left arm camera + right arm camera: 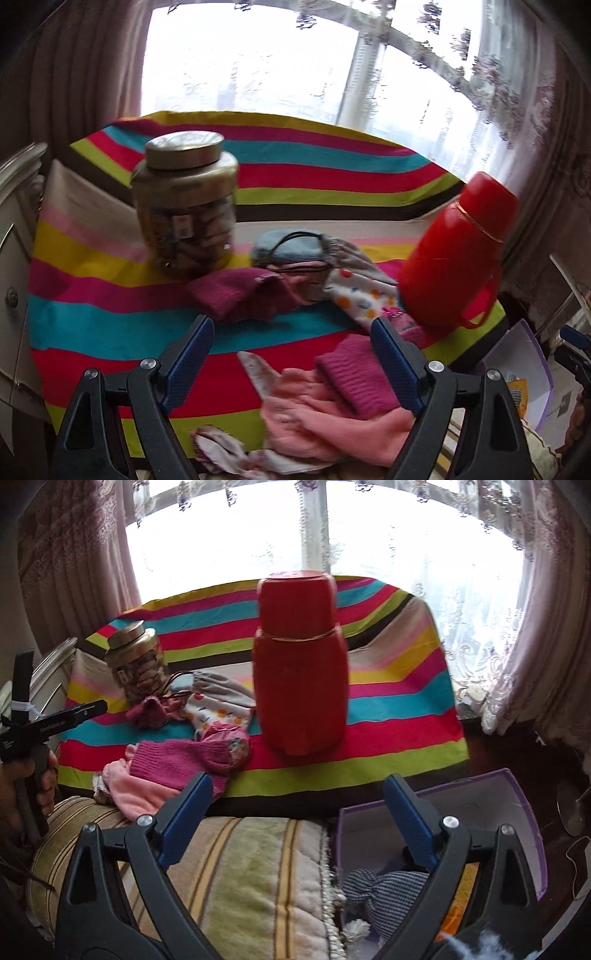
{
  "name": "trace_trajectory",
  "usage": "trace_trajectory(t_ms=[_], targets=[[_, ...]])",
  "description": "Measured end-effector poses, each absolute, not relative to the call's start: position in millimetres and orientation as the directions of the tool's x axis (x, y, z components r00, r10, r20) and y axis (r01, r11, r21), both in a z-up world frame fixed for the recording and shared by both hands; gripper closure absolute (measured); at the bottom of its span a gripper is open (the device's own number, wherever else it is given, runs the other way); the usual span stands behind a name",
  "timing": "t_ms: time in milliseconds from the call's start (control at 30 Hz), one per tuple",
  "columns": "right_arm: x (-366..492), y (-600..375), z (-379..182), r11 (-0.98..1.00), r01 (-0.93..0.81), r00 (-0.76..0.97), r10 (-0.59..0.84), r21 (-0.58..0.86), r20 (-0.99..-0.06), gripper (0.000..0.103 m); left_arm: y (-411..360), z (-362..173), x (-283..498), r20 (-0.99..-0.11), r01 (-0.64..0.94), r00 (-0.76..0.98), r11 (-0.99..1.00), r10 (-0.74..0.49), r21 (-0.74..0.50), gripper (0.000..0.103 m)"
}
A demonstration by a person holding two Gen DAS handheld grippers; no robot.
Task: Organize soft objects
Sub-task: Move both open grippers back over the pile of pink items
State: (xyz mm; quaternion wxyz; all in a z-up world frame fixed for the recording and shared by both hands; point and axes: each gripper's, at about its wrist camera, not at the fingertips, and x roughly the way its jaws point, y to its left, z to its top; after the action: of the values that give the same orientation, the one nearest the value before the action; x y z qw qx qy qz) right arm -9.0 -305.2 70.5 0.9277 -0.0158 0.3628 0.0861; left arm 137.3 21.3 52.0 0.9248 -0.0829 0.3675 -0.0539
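Left gripper [293,363] gaped empty just over magenta sock [354,373], nearer than our right gripper [297,814], also released, above purple box [517,786].

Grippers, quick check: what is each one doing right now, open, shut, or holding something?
Left gripper: open, nothing held, above the pink socks.
Right gripper: open, empty, over the purple box.

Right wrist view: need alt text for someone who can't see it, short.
The open right gripper hovers empty over a striped cushion and a purple box holding a checked fabric bundle. Beyond, on a rainbow-striped cloth, stand a red thermos and a gold-lidded jar, with a pile of pink socks before a bright window.
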Motion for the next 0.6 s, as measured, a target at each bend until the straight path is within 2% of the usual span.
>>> trace_trajectory(t_ms=[233,467,600], targets=[[22,-261,59,0.958,-0.284,0.668,0.216,0.024,-0.713,0.008,41,34,156,-0.712,0.004,0.685,0.979,-0.153,-0.206,0.016],[54,-215,35,0.911,-0.401,0.541,0.319,0.095,-0.778,0.008,51,11,183,-0.759,-0.001,0.639,0.987,-0.122,-0.16,0.016],[68,-188,17,0.887,-0.453,0.479,0.326,0.089,-0.815,0.008,51,2,203,-0.779,0.008,0.618,0.992,-0.105,-0.127,0.016]])
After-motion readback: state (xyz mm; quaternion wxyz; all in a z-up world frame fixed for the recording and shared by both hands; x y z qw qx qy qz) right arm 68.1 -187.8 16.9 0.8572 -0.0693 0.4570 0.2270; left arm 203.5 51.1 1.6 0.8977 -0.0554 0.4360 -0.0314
